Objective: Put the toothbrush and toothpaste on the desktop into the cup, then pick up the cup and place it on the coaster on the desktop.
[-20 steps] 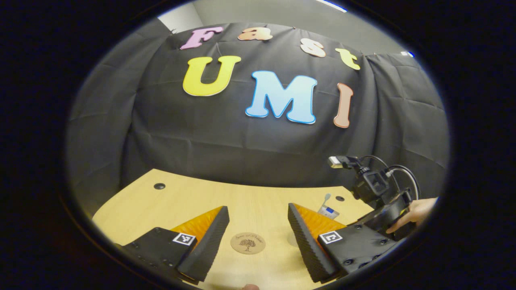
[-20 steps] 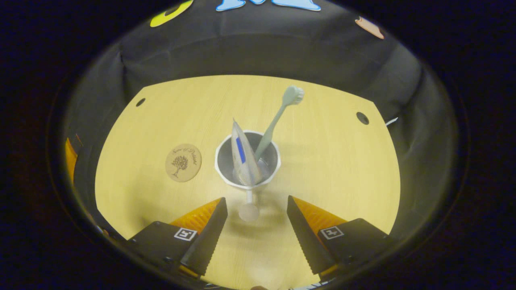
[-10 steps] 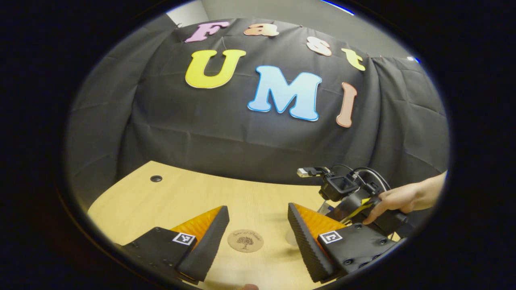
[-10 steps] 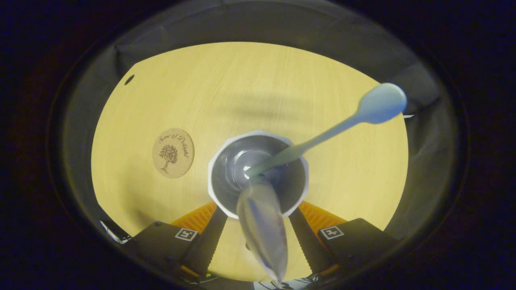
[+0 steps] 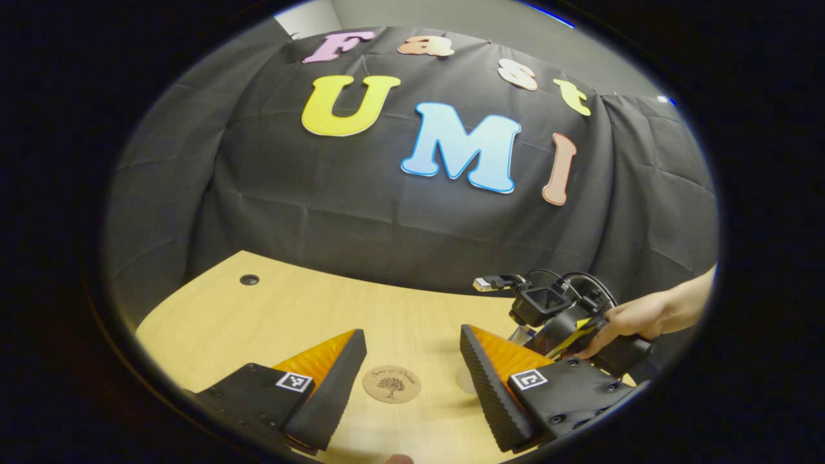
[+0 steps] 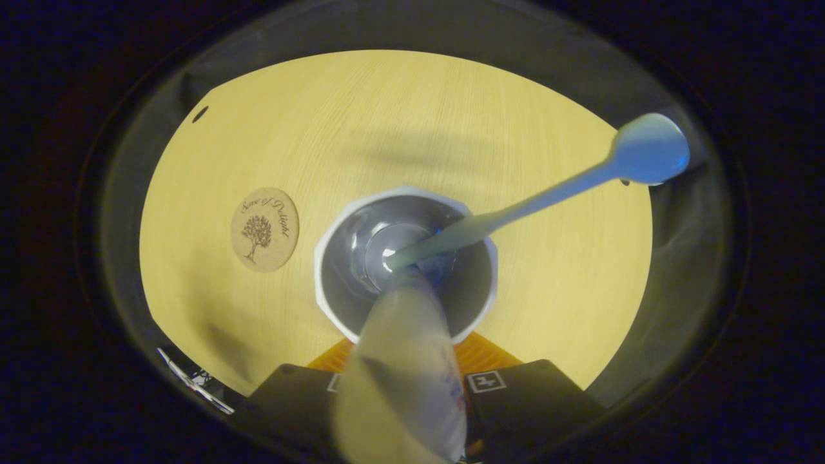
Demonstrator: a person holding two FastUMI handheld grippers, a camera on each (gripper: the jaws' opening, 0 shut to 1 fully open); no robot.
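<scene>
Looking down: the right gripper view peers into a white cup (image 6: 406, 258) standing on the pale wooden worktop (image 6: 399, 122).
Coaster: a round cork coaster (image 6: 265, 229) printed with a tree lies flat on the worktop to the left of the cup, near it but apart; in the left gripper view the same coaster (image 5: 391, 384) lies between that tool's two fingers, farther off on the worktop (image 5: 290, 309).
Cup: its rim is many-sided and its inside grey; it sits just ahead of the right hand-held gripper (image 6: 412, 386), whose finger bases show close together under the rim.
Toothpaste: the toothpaste (image 6: 406, 380) tube stands in the cup, its blurred upper end leaning toward the camera and covering the gap between the fingers.
Toothbrush: the pale green toothbrush (image 6: 548, 193) rests with its handle end in the cup and leans out over the rim to the upper right, its head out of focus.
Right hand-held gripper, state: whether its fingers press on the cup cannot be told, as tube and cup hide the tips.
Left hand-held gripper: the left hand-held gripper (image 5: 412, 380) hangs above the worktop with its fingers spread wide, gripping nothing.
Far right: in the left gripper view a hand (image 5: 635, 319) holds the other tool low over the worktop.
</scene>
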